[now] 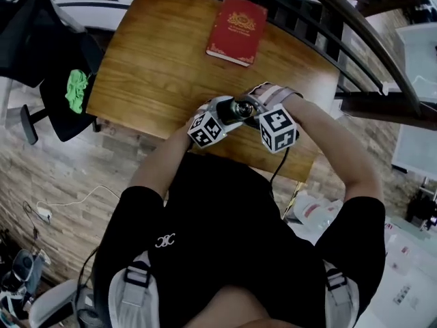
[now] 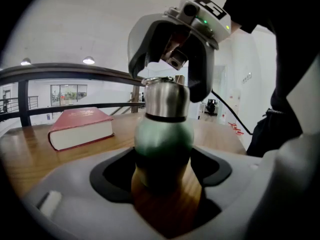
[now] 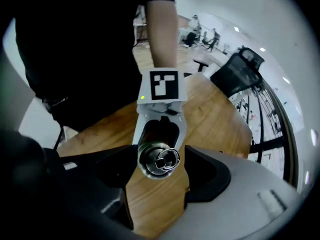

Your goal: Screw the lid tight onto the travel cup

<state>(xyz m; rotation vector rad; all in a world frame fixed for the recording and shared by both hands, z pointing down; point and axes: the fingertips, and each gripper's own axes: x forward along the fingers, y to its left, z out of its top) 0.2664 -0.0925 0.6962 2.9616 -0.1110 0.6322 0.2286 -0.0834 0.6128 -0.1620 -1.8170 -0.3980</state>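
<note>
Red book (image 2: 80, 126) lies on the wooden table (image 1: 157, 67), left of and beyond your left gripper's (image 2: 162, 176) jaws, well clear. Those jaws are clamped on the green travel cup (image 2: 164, 139), upright on the table between them. Your right gripper (image 3: 160, 173) sits over the top, jaws closed in on the steel lid (image 3: 159, 160), ring handle centred. Each gripper crowds the other's jaws.

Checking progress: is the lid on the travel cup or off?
On. The steel lid sits squarely atop the green travel cup, a dark band at the joint; tightness cannot be told.
</note>
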